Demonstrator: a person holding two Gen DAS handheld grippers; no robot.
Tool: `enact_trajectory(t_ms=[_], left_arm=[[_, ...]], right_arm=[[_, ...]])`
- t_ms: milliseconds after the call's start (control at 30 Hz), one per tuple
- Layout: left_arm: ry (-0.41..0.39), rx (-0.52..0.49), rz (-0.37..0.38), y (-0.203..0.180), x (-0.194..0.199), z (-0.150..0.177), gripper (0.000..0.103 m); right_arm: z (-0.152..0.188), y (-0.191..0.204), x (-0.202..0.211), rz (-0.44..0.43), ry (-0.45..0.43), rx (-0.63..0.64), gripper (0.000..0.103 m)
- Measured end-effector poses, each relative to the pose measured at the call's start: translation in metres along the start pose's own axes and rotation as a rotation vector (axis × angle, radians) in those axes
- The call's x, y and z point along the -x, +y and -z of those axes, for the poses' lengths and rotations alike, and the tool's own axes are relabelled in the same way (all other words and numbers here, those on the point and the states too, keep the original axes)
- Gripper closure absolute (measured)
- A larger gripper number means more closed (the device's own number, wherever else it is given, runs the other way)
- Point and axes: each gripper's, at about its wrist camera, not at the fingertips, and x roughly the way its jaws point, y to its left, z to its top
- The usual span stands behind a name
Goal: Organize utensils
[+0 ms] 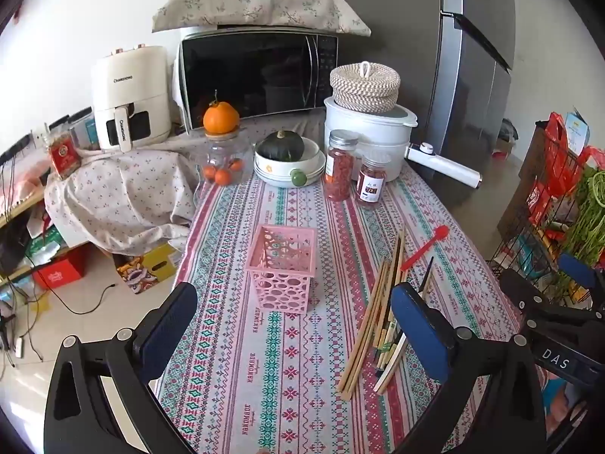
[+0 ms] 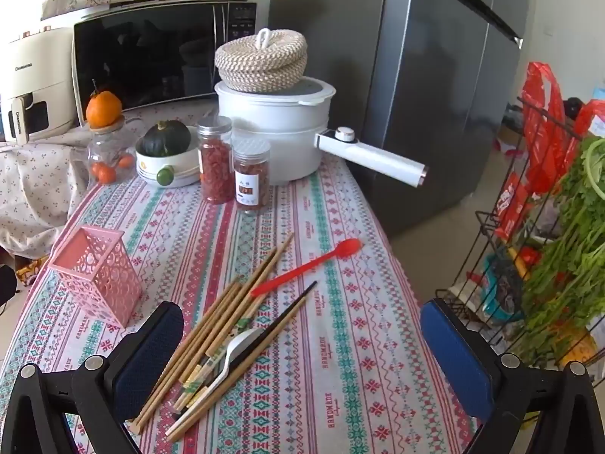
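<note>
A pink perforated utensil holder (image 1: 283, 267) (image 2: 99, 273) stands upright and empty on the patterned tablecloth. To its right lies a loose pile of wooden chopsticks (image 1: 378, 314) (image 2: 223, 336), with a white spoon (image 2: 236, 352) and a dark chopstick (image 2: 291, 314) among them. A red spoon (image 1: 425, 247) (image 2: 308, 266) lies just beyond the pile. My left gripper (image 1: 293, 325) is open and empty, in front of the holder. My right gripper (image 2: 302, 352) is open and empty, above the near end of the pile; it also shows in the left wrist view (image 1: 578, 302).
At the back stand two spice jars (image 2: 234, 166), a bowl with a green squash (image 2: 166, 155), a glass jar topped by an orange (image 2: 106, 140), a white pot with a long handle (image 2: 287, 128), a microwave (image 1: 257, 75) and an air fryer (image 1: 130, 98). A wire rack with greens (image 2: 548, 257) stands right of the table.
</note>
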Motion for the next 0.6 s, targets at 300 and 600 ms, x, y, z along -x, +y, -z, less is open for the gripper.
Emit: enact_trajectory(t_ms=[300,600], left_arm=[[0.003,-0.046,0.029,-0.006,-0.001,0.007,0.000],[0.011,-0.053,0.040,-0.010,-0.004,0.009,0.000]], right_arm=[[0.003,-0.007,-0.008,-0.024,0.038,-0.035,0.000],[0.005,-0.005,-0.009,-0.038,0.050,-0.053,0.000]])
